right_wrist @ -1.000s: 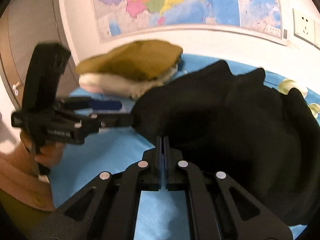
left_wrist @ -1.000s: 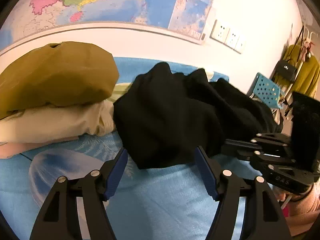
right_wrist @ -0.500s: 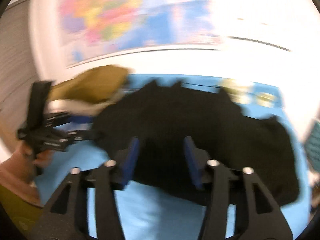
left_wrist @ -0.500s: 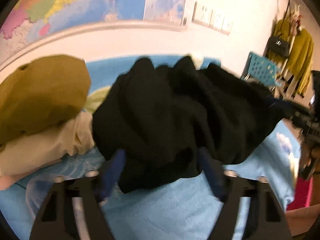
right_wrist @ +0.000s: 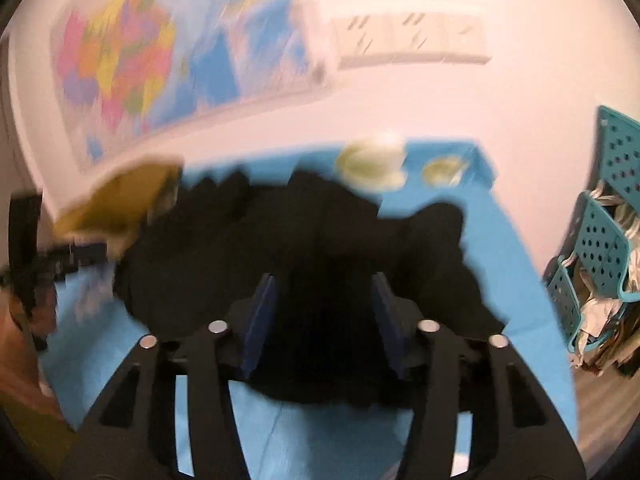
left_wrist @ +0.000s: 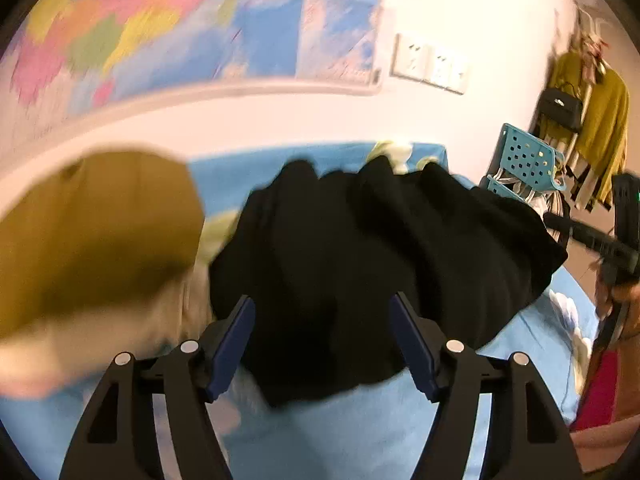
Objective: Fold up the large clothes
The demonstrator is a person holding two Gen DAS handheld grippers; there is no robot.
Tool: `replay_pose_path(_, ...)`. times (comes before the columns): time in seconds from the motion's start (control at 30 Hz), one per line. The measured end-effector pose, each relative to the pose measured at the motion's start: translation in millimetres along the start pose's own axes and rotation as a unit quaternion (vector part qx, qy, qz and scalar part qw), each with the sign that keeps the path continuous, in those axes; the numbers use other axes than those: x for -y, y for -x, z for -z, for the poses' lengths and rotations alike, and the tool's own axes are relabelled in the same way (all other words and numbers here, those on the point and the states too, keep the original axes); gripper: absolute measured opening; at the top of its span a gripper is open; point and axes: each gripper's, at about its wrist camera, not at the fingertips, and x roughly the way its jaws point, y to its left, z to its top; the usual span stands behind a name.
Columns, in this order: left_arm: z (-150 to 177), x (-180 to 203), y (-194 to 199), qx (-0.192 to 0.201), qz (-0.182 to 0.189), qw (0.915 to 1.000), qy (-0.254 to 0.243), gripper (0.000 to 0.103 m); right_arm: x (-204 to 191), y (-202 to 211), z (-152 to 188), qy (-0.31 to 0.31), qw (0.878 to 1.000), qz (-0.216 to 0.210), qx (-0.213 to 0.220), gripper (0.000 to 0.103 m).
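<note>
Left wrist view: left gripper point(left_wrist: 322, 344) at bottom centre, blue-padded fingers point(left_wrist: 231, 344) opening, apart, black garment point(left_wrist: 376, 264) crumpled in soft folds mid-frame between them, unpinched, on smooth blue bed sheet point(left_wrist: 360, 432); mustard folded cloth point(left_wrist: 96, 232) at left. Right wrist view, blurred: right gripper point(right_wrist: 324, 316) low centre, fingers closing yet apart, matte black garment point(right_wrist: 320, 248) behind, rumpled across sheet.

A lived-in room of a home, likely a bedroom or study. A colourful map point(left_wrist: 192, 28) hangs on the white wall above the table's point(left_wrist: 360, 432) far edge, with sockets point(left_wrist: 430, 64) beside it. Past the table's right edge stand teal perforated baskets point(left_wrist: 528, 156), and a yellow garment point(left_wrist: 600, 104) and black bag point(left_wrist: 560, 106) hang there.
</note>
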Motion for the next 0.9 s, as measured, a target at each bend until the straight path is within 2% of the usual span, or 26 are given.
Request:
replay_pose_path(0.07, -14.3, 10.5, -10.0, 0.0, -0.007, 0.9998, -0.019, 0.067, 10.5, -15.0, -10.9, 0.004, 0.999, 0.045, -0.019, 0.055)
replay_pose_path(0.1, -21.7, 16.9, -19.8, -0.006, -0.001, 0.9996, -0.029, 0.067, 15.8, -25.6, -12.0, 0.007, 0.997, 0.059, -0.038, 0.061)
replay_pose_path(0.13, -26.3, 20.9, -28.4, -0.014, 0.004, 0.9993, -0.034, 0.067, 22.0, -37.1, -13.7, 0.005, 0.996, 0.075, -0.056, 0.061)
replay_pose_path(0.2, -35.2, 30.9, -47.6, -0.034, 0.012, 0.9985, -0.041, 0.067, 31.8, -60.0, -13.7, 0.006, 0.992, 0.081, -0.092, 0.062)
replay_pose_path(0.23, -37.3, 35.1, -55.0, -0.042, 0.021, 0.9979, -0.045, 0.067, 35.1, -71.6, -12.0, 0.009, 0.99, 0.084, -0.11, 0.057)
replay_pose_path(0.27, -39.9, 40.0, -66.5, -0.054, 0.03, 0.9969, -0.048, 0.067, 36.2, -77.4, -10.1, 0.01, 0.99, 0.082, -0.115, 0.046)
replay_pose_path(0.3, -40.6, 44.4, -74.3, -0.061, 0.03, 0.9964, -0.051, 0.067, 37.6, -83.8, -8.7, 0.015, 0.99, 0.076, -0.119, 0.029)
replay_pose_path(0.33, -41.9, 49.2, -87.6, -0.074, 0.019, 0.9952, -0.061, 0.059, 39.1, -82.8, -10.2, 0.018, 0.991, 0.079, -0.111, 0.012)
replay_pose_path(0.37, -42.4, 49.4, -96.8, -0.082, 0.006, 0.9945, -0.065, 0.046, 42.4, -74.3, -14.6, 0.012, 0.992, 0.082, -0.093, 0.008)
replay_pose_path(0.43, -45.9, 41.3, -112.5, -0.103, 0.003, 0.9939, -0.039, 0.038, 56.1, -50.2, -23.8, -0.021, 0.996, 0.079, -0.042, 0.003)
replay_pose_path(0.5, -50.8, 30.3, -123.4, -0.106, -0.004, 0.9943, -0.007, 0.042, 75.8, -39.8, -27.0, -0.052, 0.994, 0.095, -0.021, 0.003)
replay_pose_path(0.53, -52.1, 26.9, -126.7, -0.108, 0.001, 0.9941, 0.007, 0.046, 85.2, -47.9, -21.3, -0.069, 0.993, 0.087, -0.04, 0.004)
replay_pose_path(0.6, -52.4, 27.1, -130.0, -0.108, -0.008, 0.9941, 0.007, 0.055, 83.1, -69.7, -6.4, -0.045, 0.989, 0.1, -0.094, 0.005)
replay_pose_path(0.63, -52.1, 28.9, -129.2, -0.1, -0.019, 0.9948, 0.002, 0.062, 80.4, -76.2, 0.5, -0.034, 0.988, 0.108, -0.107, 0.007)
replay_pose_path(0.67, -51.2, 29.8, -127.0, -0.096, -0.02, 0.9952, -0.001, 0.062, 81.0, -76.0, 2.3, -0.04, 0.987, 0.112, -0.104, 0.008)
replay_pose_path(0.7, -50.4, 30.1, -122.3, -0.089, -0.019, 0.9958, -0.002, 0.063, 81.0, -71.1, 1.6, -0.05, 0.988, 0.11, -0.093, 0.013)
replay_pose_path(0.73, -52.0, 31.0, -119.5, -0.083, -0.017, 0.9964, 0.0, 0.066, 81.1, -62.8, -1.2, -0.06, 0.989, 0.109, -0.074, 0.024)
replay_pose_path(0.8, -54.1, 27.5, -105.2, -0.058, -0.011, 0.9983, 0.005, 0.067, 71.5, -45.3, -10.3, -0.05, 0.991, 0.12, -0.037, 0.04)
replay_pose_path(0.83, -56.6, 26.4, -101.2, -0.05, -0.011, 0.9987, 0.006, 0.067, 63.2, -37.1, -15.3, -0.039, 0.992, 0.121, -0.019, 0.043)
replay_pose_path(0.9, -61.1, 20.6, -90.9, -0.033, -0.003, 0.9994, 0.008, 0.067, 40.3, -26.7, -23.9, -0.016, 0.996, 0.092, 0.003, 0.044)
